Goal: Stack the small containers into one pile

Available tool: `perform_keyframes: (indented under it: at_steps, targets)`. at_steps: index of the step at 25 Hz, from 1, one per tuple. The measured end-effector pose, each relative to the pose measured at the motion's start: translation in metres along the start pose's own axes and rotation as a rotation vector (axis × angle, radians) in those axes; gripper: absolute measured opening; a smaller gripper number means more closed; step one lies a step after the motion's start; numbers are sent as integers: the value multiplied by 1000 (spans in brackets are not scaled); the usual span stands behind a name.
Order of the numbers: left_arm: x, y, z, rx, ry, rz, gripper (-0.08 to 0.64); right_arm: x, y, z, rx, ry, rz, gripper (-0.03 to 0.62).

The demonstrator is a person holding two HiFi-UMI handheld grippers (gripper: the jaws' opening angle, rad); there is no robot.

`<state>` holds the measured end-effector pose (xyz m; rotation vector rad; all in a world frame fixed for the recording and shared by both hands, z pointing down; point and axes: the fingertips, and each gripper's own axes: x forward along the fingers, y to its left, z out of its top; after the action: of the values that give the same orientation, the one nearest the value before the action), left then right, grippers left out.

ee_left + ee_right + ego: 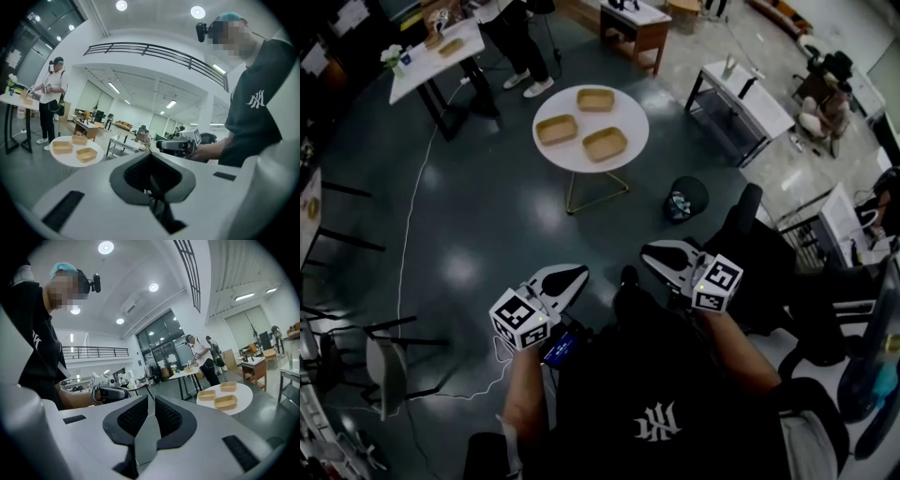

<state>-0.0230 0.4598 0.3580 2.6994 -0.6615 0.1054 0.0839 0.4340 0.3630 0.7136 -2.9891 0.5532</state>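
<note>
- Standing well back from the work, the person carries both tools at waist height. Nothing is within reach at this range, which probably explains the idle jaws.
- Left gripper (150, 161): the dark ribbed pads are closed against each other with nothing between them.
- Right gripper (151, 401): the pads stand almost together, leaving only a thin slit, and hold nothing.
- Round white table on thin gold legs (628, 117): it lies far ahead of both pairs of jaws, left of the left jaws' line and right of the right jaws' line.
- Three shallow, tan, round-cornered rectangular trays sit on it, open side up: left container (556, 129), far container (595, 99) and right container (606, 143).
- They lie apart in a loose triangle, none nested. They look alike in size, so they should drop into one another. By this layout, stacking has not begun.
</note>
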Motion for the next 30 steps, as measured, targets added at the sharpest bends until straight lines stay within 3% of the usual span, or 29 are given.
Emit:
perform_keyframes:
  at_steps: [8,15,21,26,30]
  targets:
    - [58,54,18,11,119,52,3,31,-99,36,0,-31,43,51]
    - [114,103,42,-70,214,74,2,46,-181,86,19,-59,72,51]
    - [145,142,53,-104,195,138,3,59,-239,97,20,-32,81,98]
    - [151,187,44,-189,188,203,3,77,-261,83,65,14,93,100]
    - [158,226,38,-244,196,212,3,96,-286,77,132,37,89,121]
